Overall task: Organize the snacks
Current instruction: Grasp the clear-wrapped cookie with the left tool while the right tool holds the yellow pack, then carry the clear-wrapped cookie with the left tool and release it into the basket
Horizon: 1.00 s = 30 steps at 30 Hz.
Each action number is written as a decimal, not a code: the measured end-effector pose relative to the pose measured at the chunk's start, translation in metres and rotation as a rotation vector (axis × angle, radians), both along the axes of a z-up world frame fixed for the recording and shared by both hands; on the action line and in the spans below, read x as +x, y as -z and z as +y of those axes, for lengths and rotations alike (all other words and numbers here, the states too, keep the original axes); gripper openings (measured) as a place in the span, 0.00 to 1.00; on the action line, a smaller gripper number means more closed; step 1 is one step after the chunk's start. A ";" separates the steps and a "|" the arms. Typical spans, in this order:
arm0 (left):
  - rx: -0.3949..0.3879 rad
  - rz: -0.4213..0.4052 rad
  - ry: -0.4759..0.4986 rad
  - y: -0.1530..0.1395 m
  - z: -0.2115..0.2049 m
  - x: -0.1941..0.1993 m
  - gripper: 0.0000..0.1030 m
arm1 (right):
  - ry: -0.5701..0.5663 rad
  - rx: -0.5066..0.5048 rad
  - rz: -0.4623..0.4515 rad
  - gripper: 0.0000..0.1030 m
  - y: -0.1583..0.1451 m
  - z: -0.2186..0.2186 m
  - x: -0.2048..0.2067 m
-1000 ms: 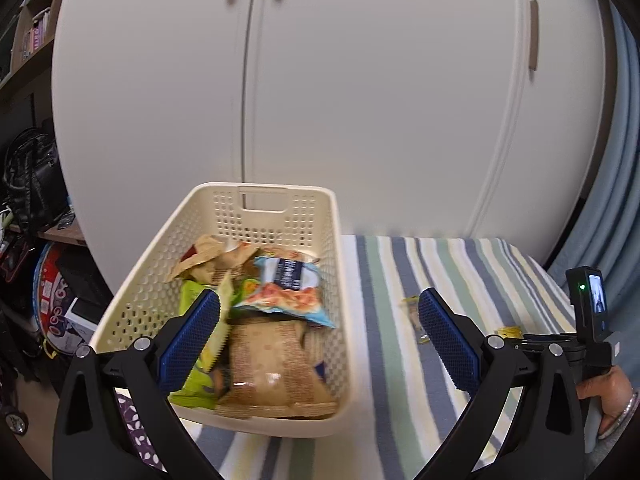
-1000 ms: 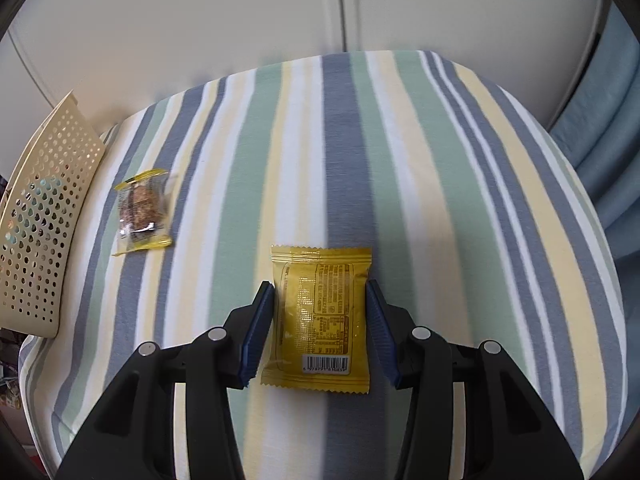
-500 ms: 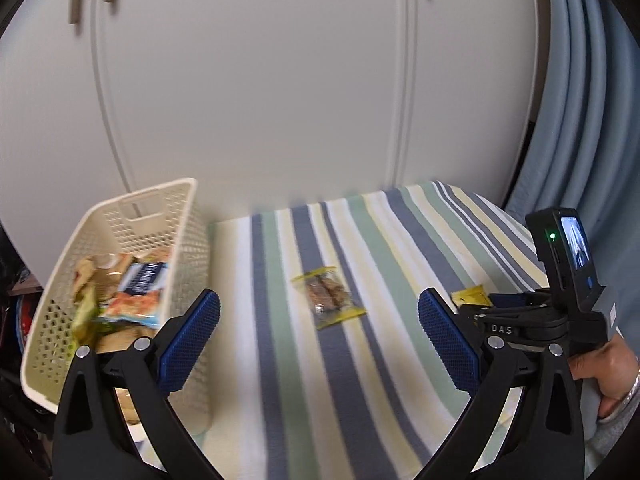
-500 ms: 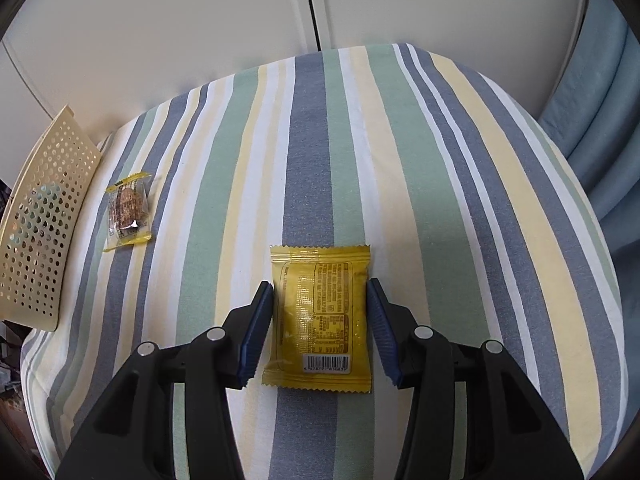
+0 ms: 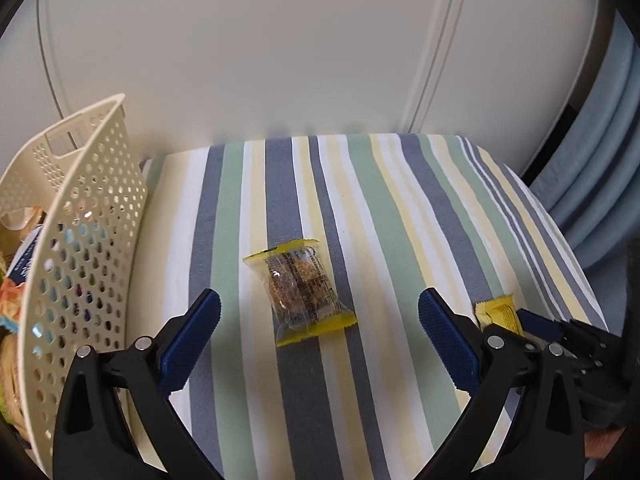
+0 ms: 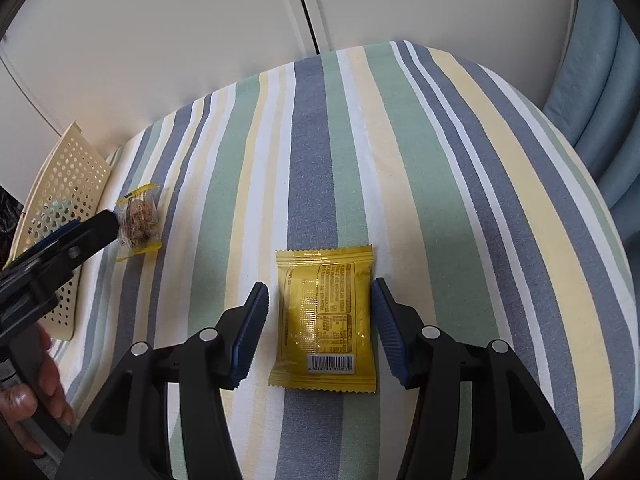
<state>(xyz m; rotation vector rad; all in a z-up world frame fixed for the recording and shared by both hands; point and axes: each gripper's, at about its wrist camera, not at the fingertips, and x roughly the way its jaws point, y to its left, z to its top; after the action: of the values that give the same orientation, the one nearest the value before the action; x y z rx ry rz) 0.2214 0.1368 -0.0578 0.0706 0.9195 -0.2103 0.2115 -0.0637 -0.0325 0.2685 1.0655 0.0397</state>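
A clear snack packet with yellow ends [image 5: 300, 288] lies on the striped cloth, in front of and between the fingers of my left gripper [image 5: 319, 302], which is wide open and empty. The same packet [image 6: 138, 220] appears far left in the right wrist view, with a left finger [image 6: 80, 236] next to it. A flat yellow packet [image 6: 326, 320] lies label up between the fingers of my right gripper [image 6: 320, 290]. Its jaws stand open, one on each side, with small gaps. The left wrist view shows this packet's corner [image 5: 500, 314].
A cream perforated basket [image 5: 80, 200] with several snack bags stands at the table's left edge, also visible as a basket wall [image 6: 64, 200]. White cupboard doors [image 5: 280, 60] rise behind the table. A blue curtain [image 5: 592, 184] hangs on the right. A hand [image 6: 32, 392] holds the left gripper.
My left gripper has swung right, from over the basket to facing the clear packet, and come lower and closer. The right gripper has stayed around the yellow packet.
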 end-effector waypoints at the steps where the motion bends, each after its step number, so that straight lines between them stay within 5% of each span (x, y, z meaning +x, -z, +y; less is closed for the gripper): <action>1: 0.011 0.009 -0.006 0.004 -0.002 0.005 0.86 | 0.001 0.005 -0.001 0.52 0.000 -0.001 0.000; 7: 0.025 0.084 -0.069 0.025 0.001 0.029 0.79 | -0.003 0.002 -0.003 0.53 0.000 0.000 0.000; 9: 0.024 0.101 -0.077 0.032 0.000 0.033 0.67 | -0.004 0.005 -0.003 0.53 0.000 0.000 0.000; 14: 0.052 0.106 -0.093 0.040 -0.003 0.035 0.58 | -0.007 -0.005 -0.003 0.53 0.000 0.001 0.000; 18: 0.060 0.095 -0.099 0.043 -0.013 0.035 0.36 | -0.006 -0.002 -0.003 0.53 0.000 0.001 0.000; 30: -0.015 0.034 -0.083 0.015 0.007 0.006 0.36 | -0.008 -0.013 -0.003 0.53 -0.001 0.004 -0.001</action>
<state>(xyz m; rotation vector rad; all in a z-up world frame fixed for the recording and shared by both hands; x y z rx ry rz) 0.2270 0.1434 -0.0731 0.0154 0.9528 -0.1414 0.2109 -0.0600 -0.0312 0.2528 1.0636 0.0401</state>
